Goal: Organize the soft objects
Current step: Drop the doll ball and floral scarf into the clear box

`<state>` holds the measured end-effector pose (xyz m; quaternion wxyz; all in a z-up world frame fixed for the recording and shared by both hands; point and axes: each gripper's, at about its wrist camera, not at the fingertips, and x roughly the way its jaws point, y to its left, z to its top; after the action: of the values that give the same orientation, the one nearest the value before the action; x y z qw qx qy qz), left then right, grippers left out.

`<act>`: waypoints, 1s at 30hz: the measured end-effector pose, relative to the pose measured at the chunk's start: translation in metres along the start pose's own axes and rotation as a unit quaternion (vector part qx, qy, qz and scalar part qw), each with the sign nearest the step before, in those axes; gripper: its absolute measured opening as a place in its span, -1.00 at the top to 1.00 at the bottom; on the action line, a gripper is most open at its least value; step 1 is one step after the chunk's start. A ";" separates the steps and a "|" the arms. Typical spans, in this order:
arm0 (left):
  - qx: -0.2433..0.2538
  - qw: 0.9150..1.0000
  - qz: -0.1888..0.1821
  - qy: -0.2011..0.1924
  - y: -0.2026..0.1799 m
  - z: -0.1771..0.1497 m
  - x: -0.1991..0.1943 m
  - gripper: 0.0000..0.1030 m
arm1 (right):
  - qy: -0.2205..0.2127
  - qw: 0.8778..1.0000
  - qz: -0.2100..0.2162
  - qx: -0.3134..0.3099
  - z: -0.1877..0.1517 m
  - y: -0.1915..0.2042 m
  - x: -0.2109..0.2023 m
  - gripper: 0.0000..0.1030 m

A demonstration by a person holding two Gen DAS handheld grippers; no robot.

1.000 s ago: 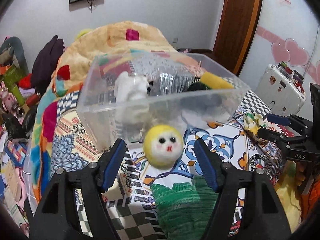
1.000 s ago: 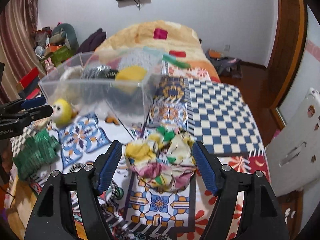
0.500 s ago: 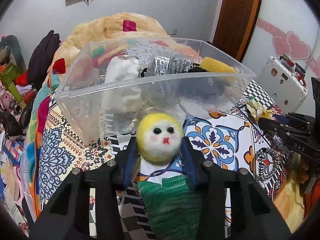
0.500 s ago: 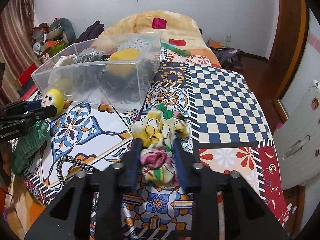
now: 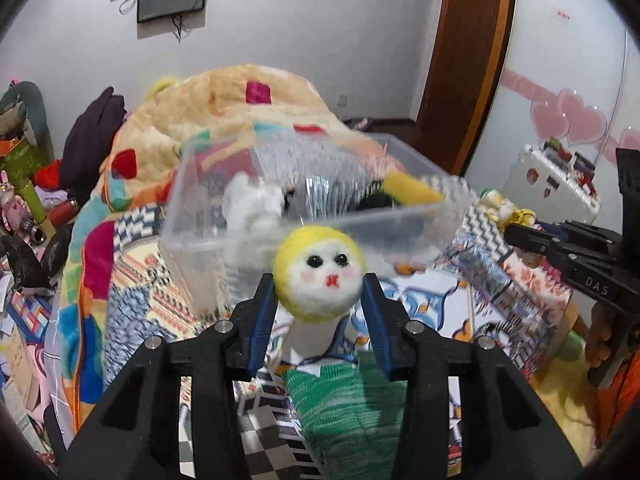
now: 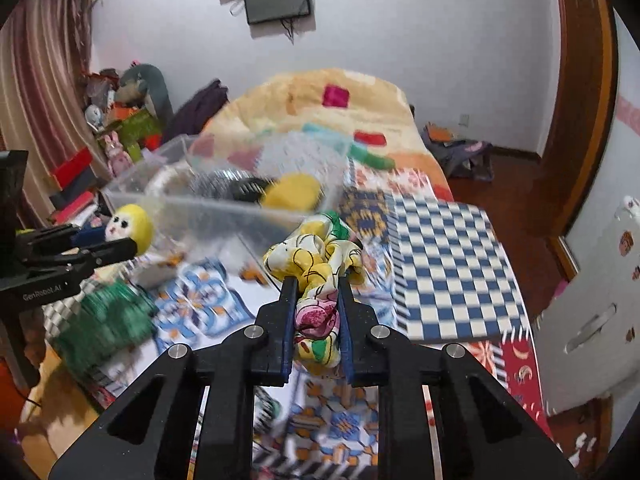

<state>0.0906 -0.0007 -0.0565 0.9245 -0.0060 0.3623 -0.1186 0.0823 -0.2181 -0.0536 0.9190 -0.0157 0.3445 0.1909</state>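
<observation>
My left gripper (image 5: 320, 292) is shut on a yellow-and-white felt doll head (image 5: 319, 273) and holds it raised in front of a clear plastic bin (image 5: 248, 232). A green knitted cloth (image 5: 344, 396) hangs below the doll. My right gripper (image 6: 316, 284) is shut on a crumpled floral cloth (image 6: 316, 256) and holds it lifted near the bin's right corner (image 6: 224, 204). The bin holds a white plush (image 5: 250, 204), a yellow soft toy (image 6: 294, 196) and dark items. The left gripper (image 6: 96, 246) with the doll shows at the left of the right wrist view.
The bed carries a patterned sheet (image 6: 208, 304), a blue-and-white checkered cloth (image 6: 444, 264) and a heaped orange blanket (image 5: 232, 108). Clutter stands on the left side (image 6: 120, 132). A white suitcase (image 5: 556, 180) stands to the right. A wooden door (image 5: 472, 60) is behind.
Both grippers closed on their objects and have lifted them off the bed. The doll and the floral cloth now hang higher, closer to the bin's rim.
</observation>
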 end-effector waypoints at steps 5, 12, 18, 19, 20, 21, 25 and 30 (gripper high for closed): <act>-0.001 1.000 -0.001 -0.028 0.002 0.021 -0.011 0.17 | -0.027 0.999 0.010 -0.017 0.022 0.012 0.000 0.68; 0.004 0.999 -0.001 -0.042 0.001 0.046 -0.004 0.17 | -0.056 0.997 0.015 -0.043 0.050 0.026 0.007 0.68; 0.004 1.000 -0.008 -0.025 0.001 0.057 0.016 0.17 | -0.049 0.997 0.026 -0.051 0.061 0.035 0.027 0.68; 0.003 1.000 -0.008 -0.020 0.002 0.058 0.021 0.17 | -0.047 0.997 0.029 -0.052 0.062 0.036 0.029 0.68; 0.002 1.000 -0.007 -0.015 0.003 0.059 0.026 0.17 | -0.043 0.997 0.031 -0.053 0.065 0.037 0.034 0.68; 0.000 1.000 -0.005 -0.010 0.004 0.059 0.031 0.17 | -0.038 0.997 0.032 -0.055 0.066 0.039 0.040 0.68; -0.006 1.000 0.003 0.003 0.011 0.059 0.044 0.17 | -0.019 0.997 0.034 -0.065 0.071 0.044 0.058 0.68; -0.003 1.000 0.005 0.013 0.012 0.055 0.054 0.17 | 0.007 0.997 0.032 -0.075 0.070 0.046 0.077 0.68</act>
<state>0.1684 -0.0047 -0.0527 0.9203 -0.0051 0.3745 -0.1133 0.1623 -0.1382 -0.0447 0.9064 -0.0754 0.3356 0.2454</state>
